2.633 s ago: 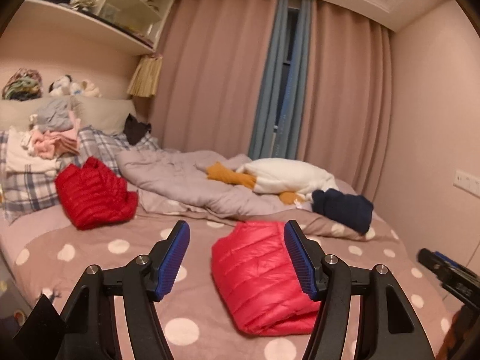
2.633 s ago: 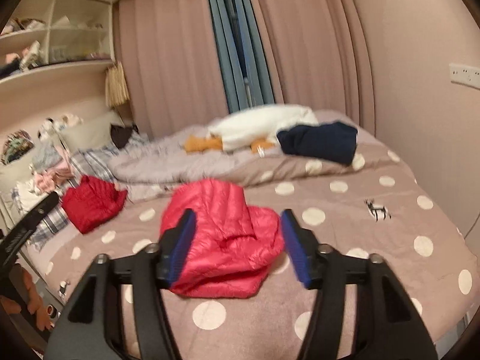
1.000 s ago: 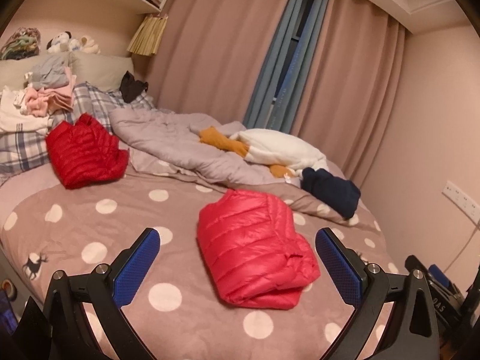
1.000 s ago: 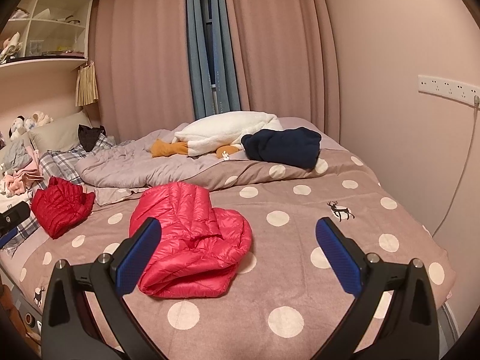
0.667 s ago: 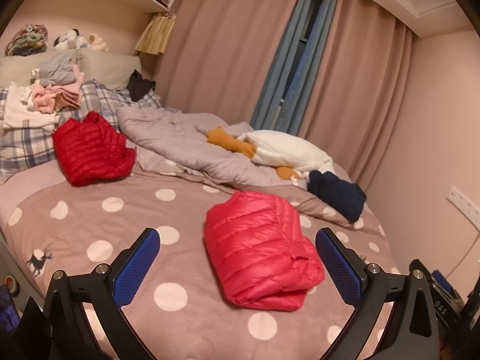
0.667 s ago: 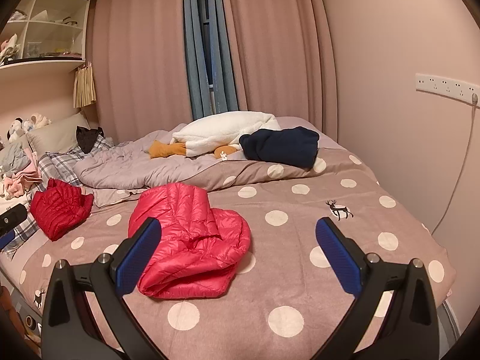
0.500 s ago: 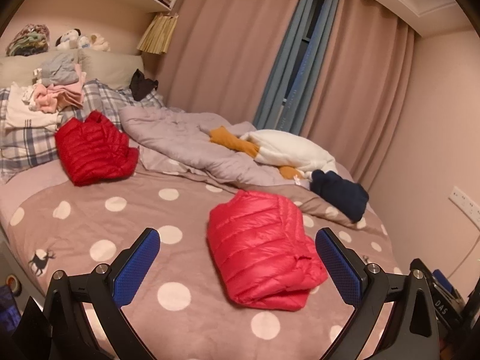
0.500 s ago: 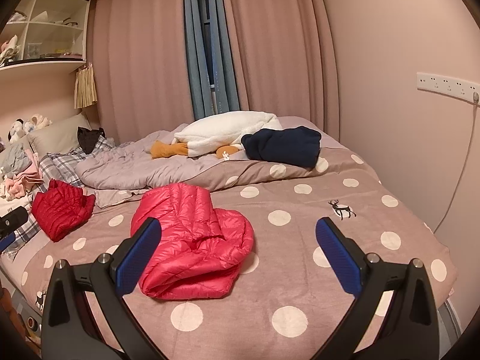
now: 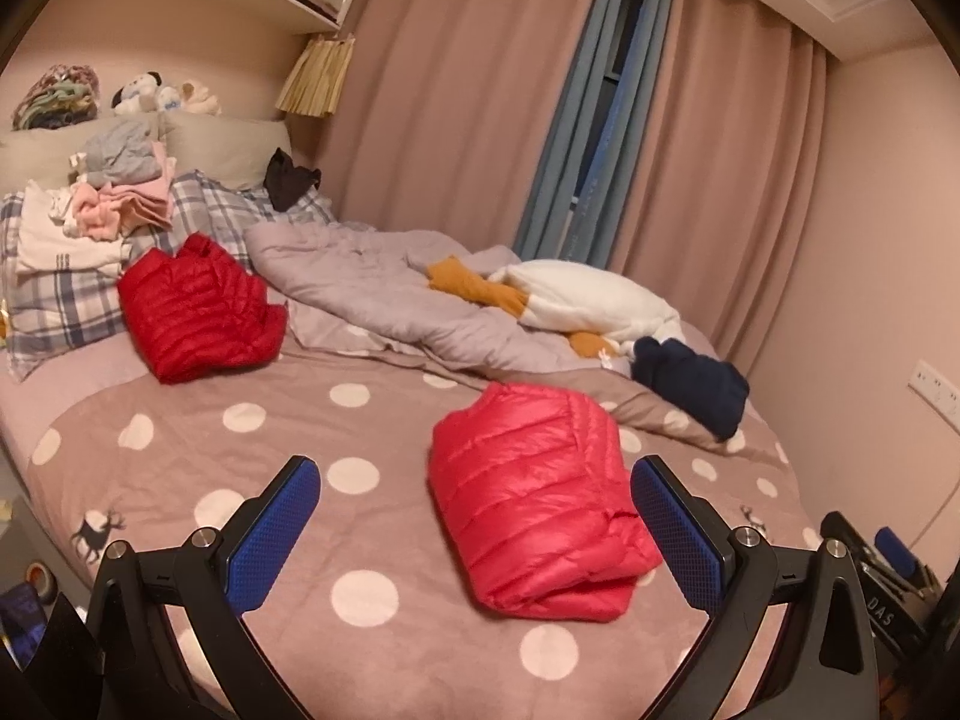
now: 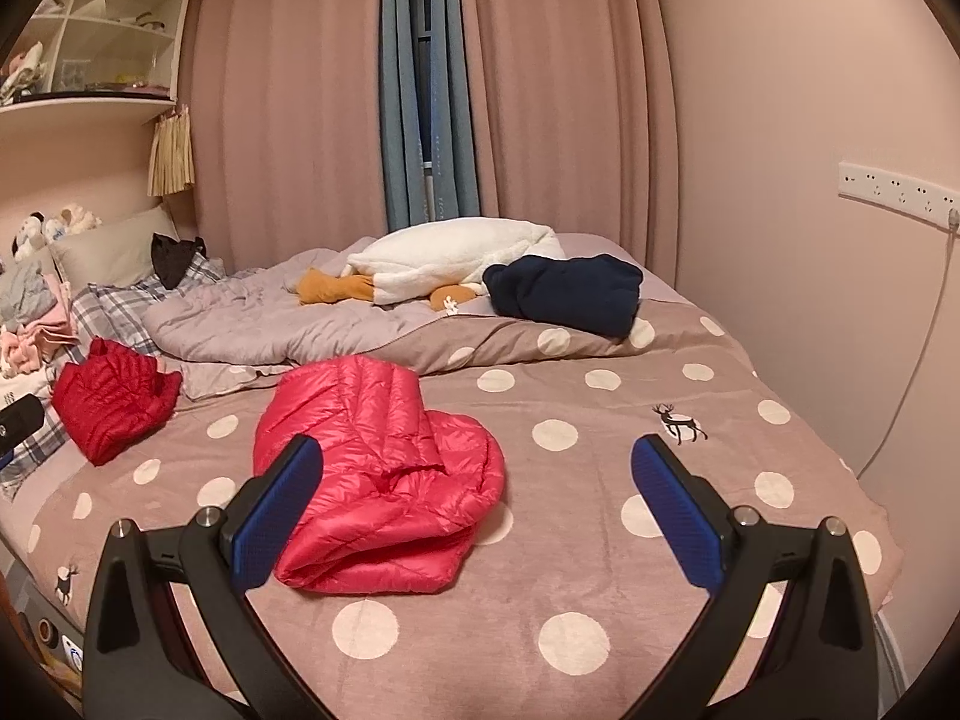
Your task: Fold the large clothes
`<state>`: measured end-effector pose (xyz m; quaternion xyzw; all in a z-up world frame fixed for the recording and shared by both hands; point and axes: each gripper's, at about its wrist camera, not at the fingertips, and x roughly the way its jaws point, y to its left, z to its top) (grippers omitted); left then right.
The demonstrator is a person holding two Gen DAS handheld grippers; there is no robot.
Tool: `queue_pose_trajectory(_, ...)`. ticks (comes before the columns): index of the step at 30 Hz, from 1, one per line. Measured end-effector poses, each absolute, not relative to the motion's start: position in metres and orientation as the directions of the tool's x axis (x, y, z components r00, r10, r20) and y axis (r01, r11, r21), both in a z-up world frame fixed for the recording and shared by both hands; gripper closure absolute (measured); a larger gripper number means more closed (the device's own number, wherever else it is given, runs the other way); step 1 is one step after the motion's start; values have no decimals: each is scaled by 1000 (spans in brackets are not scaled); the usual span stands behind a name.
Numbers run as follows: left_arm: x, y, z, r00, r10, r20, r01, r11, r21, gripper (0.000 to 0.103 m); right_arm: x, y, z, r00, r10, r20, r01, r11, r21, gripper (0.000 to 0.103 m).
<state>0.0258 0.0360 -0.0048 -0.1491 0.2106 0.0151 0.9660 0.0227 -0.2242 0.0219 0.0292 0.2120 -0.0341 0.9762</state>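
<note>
- Two folded down jackets are seen on the bed (image 9: 180, 456), and no garment is held at this moment.
- At the far left, by the plaid pillow (image 9: 54, 306), a stack of folded clothes (image 9: 90, 210) is seen; it appears to be finished work, though this is only judged from its neatness.
- Just beside that pillow, the dark red jacket (image 9: 198, 315) is laid in a compact bundle and is judged to be done.
- The left gripper (image 9: 477, 531) is held above the near edge of the bed with its jaws spread wide, nothing between them.
- Near the middle of the polka-dot cover, the bright red jacket (image 9: 534, 504) is laid folded, apart from both grippers; in the right wrist view (image 10: 378, 474) its top layer is seen to bulge, so some tidying may be wanted.
- The right gripper (image 10: 477, 525) is likewise held wide open and empty, above the bed's near edge.
- Further back, a grey quilt (image 9: 384, 294) is left rumpled and a white plush toy (image 9: 588, 300) lies on it.
- At the right, the navy garment (image 10: 567, 294) is lying in a loose heap, and it is judged to be what is left to fold.
</note>
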Motion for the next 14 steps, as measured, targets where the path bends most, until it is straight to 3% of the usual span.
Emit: queue_pose_trajectory(14,27,31,-5,901,-63,-430,-69,956,-286,1,19,-216,22,904,-64,-422,59,998,-25,0)
